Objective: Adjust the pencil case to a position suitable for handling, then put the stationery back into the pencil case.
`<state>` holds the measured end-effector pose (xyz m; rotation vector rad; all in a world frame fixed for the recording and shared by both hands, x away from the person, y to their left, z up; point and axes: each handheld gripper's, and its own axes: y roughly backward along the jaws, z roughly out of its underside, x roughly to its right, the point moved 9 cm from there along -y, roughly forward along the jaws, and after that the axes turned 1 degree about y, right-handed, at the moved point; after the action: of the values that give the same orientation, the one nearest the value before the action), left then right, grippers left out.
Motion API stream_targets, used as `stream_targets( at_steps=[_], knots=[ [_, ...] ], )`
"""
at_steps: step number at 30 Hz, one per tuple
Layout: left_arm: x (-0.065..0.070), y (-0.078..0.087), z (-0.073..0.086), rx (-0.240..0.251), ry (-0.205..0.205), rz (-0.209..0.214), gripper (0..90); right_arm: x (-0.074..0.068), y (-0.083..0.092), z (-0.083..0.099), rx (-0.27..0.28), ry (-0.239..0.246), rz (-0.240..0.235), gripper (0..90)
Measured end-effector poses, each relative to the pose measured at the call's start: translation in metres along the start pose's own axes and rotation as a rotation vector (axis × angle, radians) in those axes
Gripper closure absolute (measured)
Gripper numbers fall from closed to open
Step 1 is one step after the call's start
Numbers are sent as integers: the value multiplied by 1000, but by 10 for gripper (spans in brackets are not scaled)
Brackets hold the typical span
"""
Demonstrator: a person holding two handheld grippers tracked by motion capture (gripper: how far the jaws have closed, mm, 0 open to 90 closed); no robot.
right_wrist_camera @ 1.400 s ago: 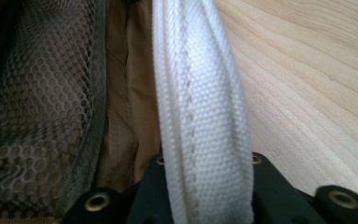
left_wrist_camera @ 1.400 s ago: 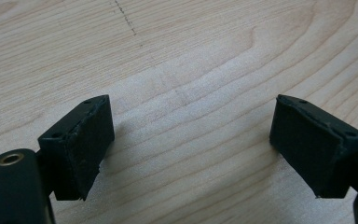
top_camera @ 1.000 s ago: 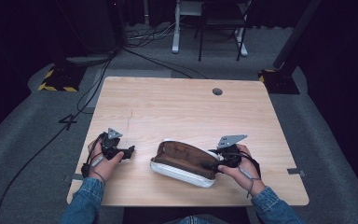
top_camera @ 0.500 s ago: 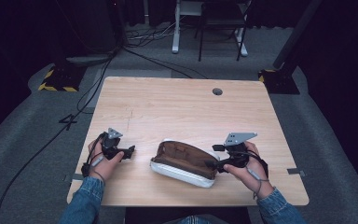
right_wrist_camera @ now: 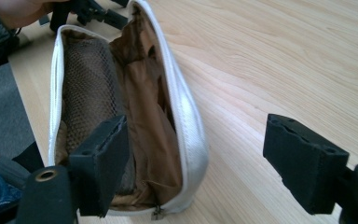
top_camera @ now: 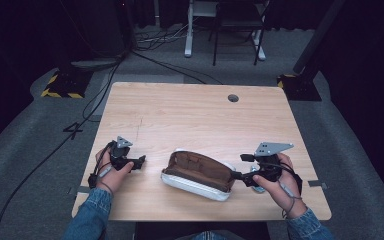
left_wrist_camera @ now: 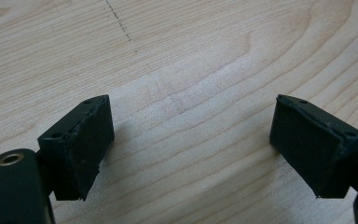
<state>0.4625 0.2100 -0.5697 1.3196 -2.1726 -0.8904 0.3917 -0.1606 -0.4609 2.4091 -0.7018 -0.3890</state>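
- high view: white pouch lying unzipped on the near middle of the wooden table, brown lining facing up. right gripper at the pouch's right end, jaws just spread apart and clamping nothing, one fingertip still by the rim. left gripper resting just left of the pouch, apart from it.
- step in hand, as a guess: letting go of the pouch's end after pulling it open; next likely calls for a fresh grip on the rim or zip end, with the left side steadying.
- left gripper view: jaws released and wide, bare wood grain between them, nothing held.
- right gripper view: jaws wide, left pad hovering over the mesh pocket inside the open mouth, zip pull at the near end; no pad pressing on fabric.
- around: cable hole far across the table, well clear. floppy lining could snag a pad; nothing else in the way.
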Motion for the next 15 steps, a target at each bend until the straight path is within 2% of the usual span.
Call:
stream_targets(
  at_steps=[4, 8, 11, 15],
  knots=[
    [0, 0, 0, 0, -6, 2, 138, 4, 7, 2, 3, -14, 16, 231],
    [0, -1, -1, -1, -2, 3, 138, 11, 15, 7, -13, -8, 70, 230],
    [0, -1, -1, -2, -7, 1, 138, 15, 19, 12, -30, -17, 96, 234],
    [1, -1, -1, -2, -2, 1, 138, 24, 23, 22, -80, -50, 137, 230]
  ],
)
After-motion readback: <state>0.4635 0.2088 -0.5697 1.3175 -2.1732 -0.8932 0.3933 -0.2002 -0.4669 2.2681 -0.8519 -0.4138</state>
